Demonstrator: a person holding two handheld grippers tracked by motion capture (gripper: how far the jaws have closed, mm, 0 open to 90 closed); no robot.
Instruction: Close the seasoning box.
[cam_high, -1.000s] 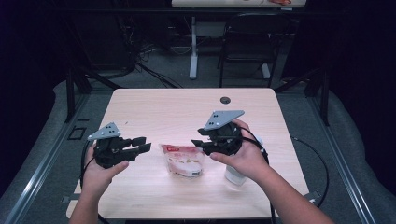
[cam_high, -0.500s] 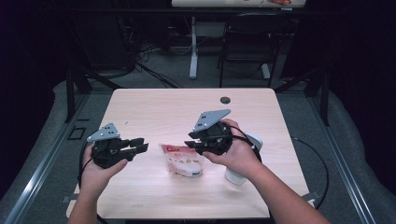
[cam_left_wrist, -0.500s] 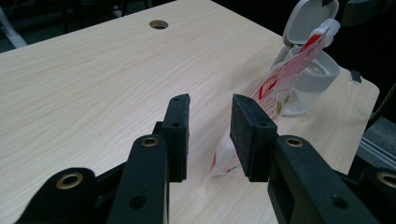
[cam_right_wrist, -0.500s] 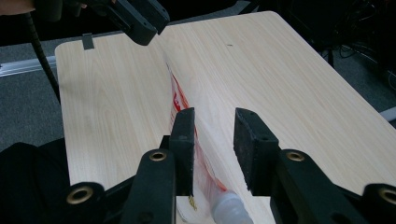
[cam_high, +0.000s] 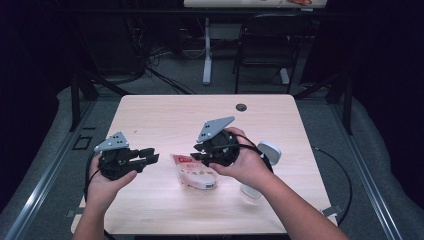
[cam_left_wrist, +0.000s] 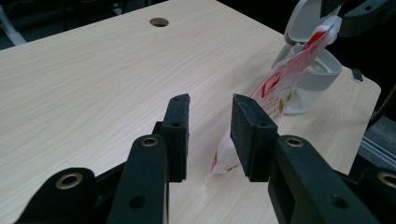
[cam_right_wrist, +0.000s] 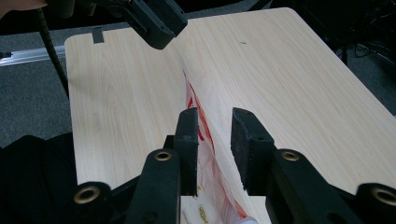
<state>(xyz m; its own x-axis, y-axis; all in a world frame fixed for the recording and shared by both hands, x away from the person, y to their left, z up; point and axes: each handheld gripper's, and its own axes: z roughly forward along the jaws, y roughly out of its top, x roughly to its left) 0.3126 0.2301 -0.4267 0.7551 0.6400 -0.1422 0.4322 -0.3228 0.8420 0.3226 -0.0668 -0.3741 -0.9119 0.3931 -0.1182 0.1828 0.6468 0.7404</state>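
From above, the flat red-and-white plastic pouch (cam_high: 196, 172) lies mid-table between the left gripper (cam_high: 145, 159), jaws parted and empty, and the right gripper (cam_high: 200, 153); the left gripper view shows its far end lifted; the right gripper view shows parted jaws straddling it, seemingly unclamped.

The worktop (cam_high: 165, 120) is pale wood grain with rounded corners and 1 round cable hole (cam_high: 241, 107) near its far edge. A red-and-white pouch (cam_high: 196, 172) lies near the middle of its front half. A white container (cam_high: 260, 170) with a hinged lid stands just right of it.
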